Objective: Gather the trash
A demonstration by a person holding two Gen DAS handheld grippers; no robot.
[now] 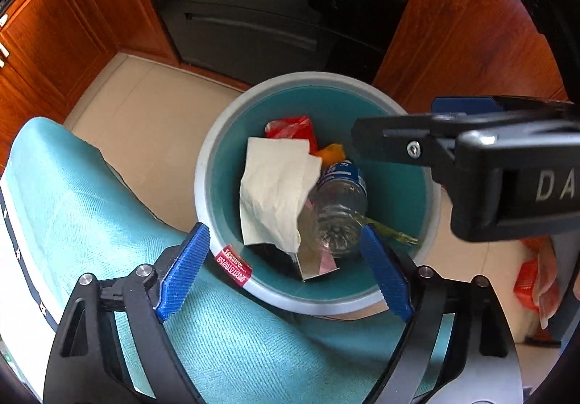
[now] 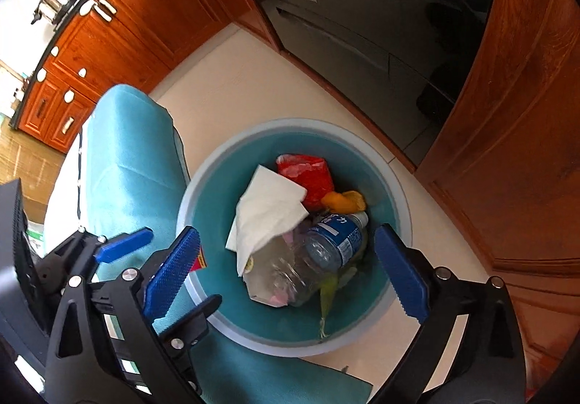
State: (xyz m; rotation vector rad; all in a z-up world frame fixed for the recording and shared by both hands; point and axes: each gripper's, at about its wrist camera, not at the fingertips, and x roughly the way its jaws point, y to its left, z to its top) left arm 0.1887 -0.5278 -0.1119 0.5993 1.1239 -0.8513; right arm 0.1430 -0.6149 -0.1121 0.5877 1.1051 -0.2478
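Note:
A round teal bin with a grey rim [image 1: 203,165] [image 2: 402,201] stands on the floor. In it lie a white tissue [image 1: 275,190] [image 2: 268,208], a clear bottle with a blue label [image 1: 340,201] [image 2: 333,237], a red wrapper [image 1: 290,128] [image 2: 308,175], orange peel [image 1: 331,152] [image 2: 342,201] and a green stalk [image 2: 328,295]. A small red packet [image 1: 233,264] rests on the near rim. My left gripper [image 1: 284,233] hangs open over the bin's near side, holding nothing. My right gripper [image 2: 286,233] is open and empty above the bin; in the left wrist view it reaches in from the right.
A teal cloth-covered seat [image 1: 108,208] [image 2: 127,150] presses against the bin's left and near side. Wooden cabinets [image 1: 54,41] stand at the left, a dark appliance [image 1: 253,23] behind, and a wooden panel [image 1: 453,34] at the right. An orange-red bag [image 1: 533,288] lies on the floor at the right.

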